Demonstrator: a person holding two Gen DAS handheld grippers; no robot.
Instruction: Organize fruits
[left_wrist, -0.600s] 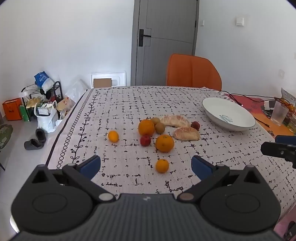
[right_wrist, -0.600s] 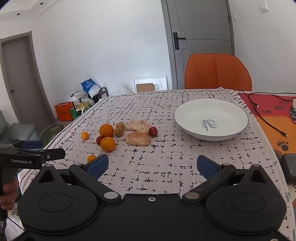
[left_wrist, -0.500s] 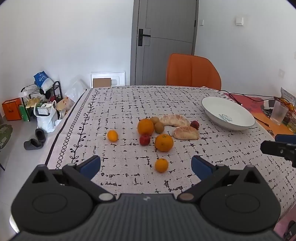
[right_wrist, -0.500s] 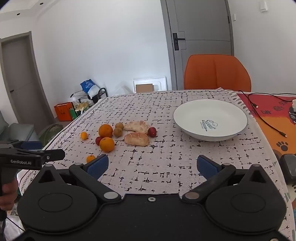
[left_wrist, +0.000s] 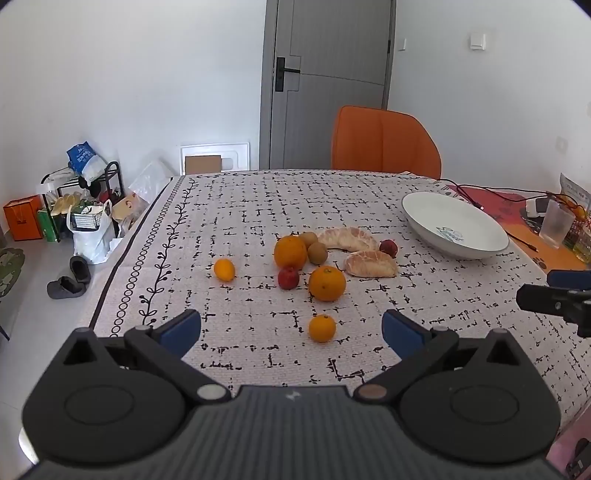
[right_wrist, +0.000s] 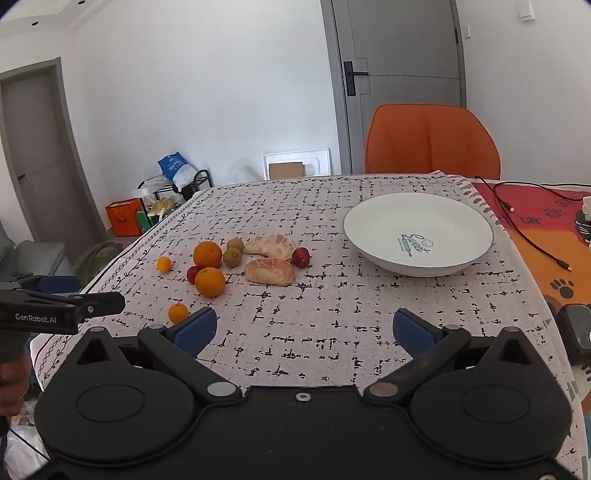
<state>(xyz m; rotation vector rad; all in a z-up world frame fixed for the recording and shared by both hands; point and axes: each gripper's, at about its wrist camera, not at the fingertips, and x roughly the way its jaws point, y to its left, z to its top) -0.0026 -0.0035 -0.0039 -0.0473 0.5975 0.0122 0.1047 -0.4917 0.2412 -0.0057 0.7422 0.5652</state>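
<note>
On the patterned tablecloth (left_wrist: 258, 206) I see loose fruit, none of it on the white plate (right_wrist: 369, 206). Left gripper (left_wrist: 291, 328) is wide open, nothing between its blue pads; right gripper (right_wrist: 303, 328) likewise spread, gripping nothing.

Left wrist view only: clear cup (left_wrist: 556, 225) at the table's far right, slippers (left_wrist: 68, 280) on the floor. Right wrist view only: "Sweet" print on the plate readable, a second grey door (right_wrist: 40, 158) at left, and a hand (right_wrist: 13, 384) holding the left gripper's handle. Each view catches the other gripper's finger at its edge.

Small orange (left_wrist: 322, 328) lies just ahead of the left gripper, between its fingers' lines but not touching. Two big oranges (left_wrist: 327, 283), red fruit (left_wrist: 288, 277), two kiwis (left_wrist: 317, 253) and two peeled pomelo segments (left_wrist: 371, 263) cluster farther out. Another small orange (left_wrist: 224, 269) sits apart to the left. From the right gripper the cluster is ahead-left, plate ahead-right.
</note>
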